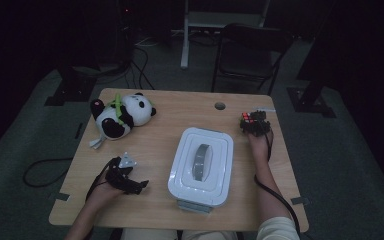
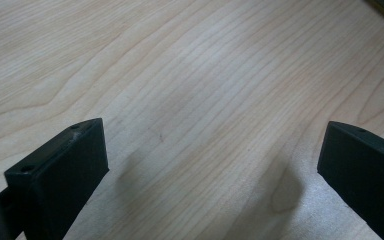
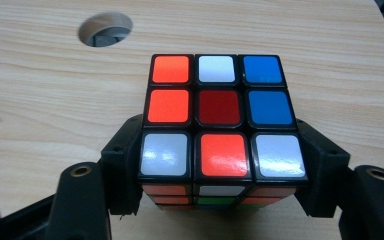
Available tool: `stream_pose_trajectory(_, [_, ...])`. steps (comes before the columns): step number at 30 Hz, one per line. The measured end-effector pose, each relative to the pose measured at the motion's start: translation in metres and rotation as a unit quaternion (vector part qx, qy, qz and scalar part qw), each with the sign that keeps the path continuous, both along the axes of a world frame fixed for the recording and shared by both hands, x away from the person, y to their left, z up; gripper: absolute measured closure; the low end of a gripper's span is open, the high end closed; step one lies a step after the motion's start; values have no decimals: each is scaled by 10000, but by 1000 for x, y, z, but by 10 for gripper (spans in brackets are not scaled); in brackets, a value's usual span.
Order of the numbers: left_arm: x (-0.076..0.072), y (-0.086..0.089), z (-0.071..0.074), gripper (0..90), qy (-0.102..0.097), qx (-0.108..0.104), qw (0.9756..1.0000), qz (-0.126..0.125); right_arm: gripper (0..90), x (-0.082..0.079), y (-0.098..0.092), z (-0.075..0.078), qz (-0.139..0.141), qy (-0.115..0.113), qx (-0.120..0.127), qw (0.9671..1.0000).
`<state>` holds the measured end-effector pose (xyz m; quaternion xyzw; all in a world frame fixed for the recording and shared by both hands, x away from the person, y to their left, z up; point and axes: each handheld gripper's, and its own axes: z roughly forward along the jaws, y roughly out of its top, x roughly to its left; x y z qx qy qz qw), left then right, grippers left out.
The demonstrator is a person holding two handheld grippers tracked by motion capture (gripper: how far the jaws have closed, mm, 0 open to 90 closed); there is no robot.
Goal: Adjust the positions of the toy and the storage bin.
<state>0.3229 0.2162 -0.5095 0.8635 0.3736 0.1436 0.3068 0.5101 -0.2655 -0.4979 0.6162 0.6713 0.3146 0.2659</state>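
A Rubik's cube [image 3: 220, 107] with orange, white, blue and red stickers on top rests on the wooden table [image 3: 40, 100] near its far right corner [image 1: 247, 120]. My right gripper [image 3: 220, 155] holds it from the near side, with one black pad against each side face, shut on it. In the high view the right gripper [image 1: 256, 126] sits at the cube, a hand behind it. My left gripper [image 1: 132, 184] rests low at the table's near left. Its jaws stand wide apart over bare wood, so the left gripper [image 2: 215, 150] is open with nothing between them.
A white lidded box [image 1: 201, 165] with a grey handle fills the table's middle front. A panda plush [image 1: 122, 115] lies at the far left. A round cable hole [image 3: 105, 29] is beyond the cube. A dark chair [image 1: 250, 50] stands behind the table.
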Motion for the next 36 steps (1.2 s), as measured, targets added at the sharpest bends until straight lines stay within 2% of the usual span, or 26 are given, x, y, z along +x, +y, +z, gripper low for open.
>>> stream_pose_trajectory(2, [0, 0, 0, 6, 2, -30, 10000, 13, 339, -2, -1, 1, 6, 2, 1, 10000])
stream_pose_trajectory(6, [-1, 1, 1, 6, -26, -35, 10000, 14, 338, -16, -6, 8, 128, -66, 161, 9998])
stream_pose_trajectory(9, [-1, 2, 0, 6, -18, -25, 10000, 34, 339, -24, -8, 10, 138, -90, 28, 9999])
stream_pose_trajectory(14, [-3, 4, -1, 6, -13, -34, 10000, 73, 338, -37, -13, 14, 196, -113, 35, 9997])
stream_pose_trajectory(18, [-6, 11, -4, 6, 13, -67, 9998, 162, 338, -58, -18, 21, 259, -179, -3, 9995])
stream_pose_trajectory(20, [-6, 11, -4, 5, 13, -67, 9998, 162, 338, -63, -19, 23, 274, -190, -4, 9994])
stream_pose_trajectory(21, [-7, 13, -5, 6, 32, -68, 9998, 194, 339, -72, -20, 25, 303, -193, -104, 9993])
stream_pose_trajectory(25, [-8, 16, -6, 6, 35, -48, 9996, 261, 339, -87, -22, 27, 314, -213, -90, 9992])
stream_pose_trajectory(28, [-9, 18, -6, 6, 13, -53, 9996, 290, 338, -98, -25, 28, 274, -225, -158, 9992])
stream_pose_trajectory(32, [-11, 21, -7, 6, 12, -66, 9995, 319, 338, -116, -31, 29, 224, -270, -78, 9994])
stream_pose_trajectory(36, [-12, 24, -9, 6, 23, -27, 9993, 380, 338, -134, -35, 31, 209, -299, -140, 9992])
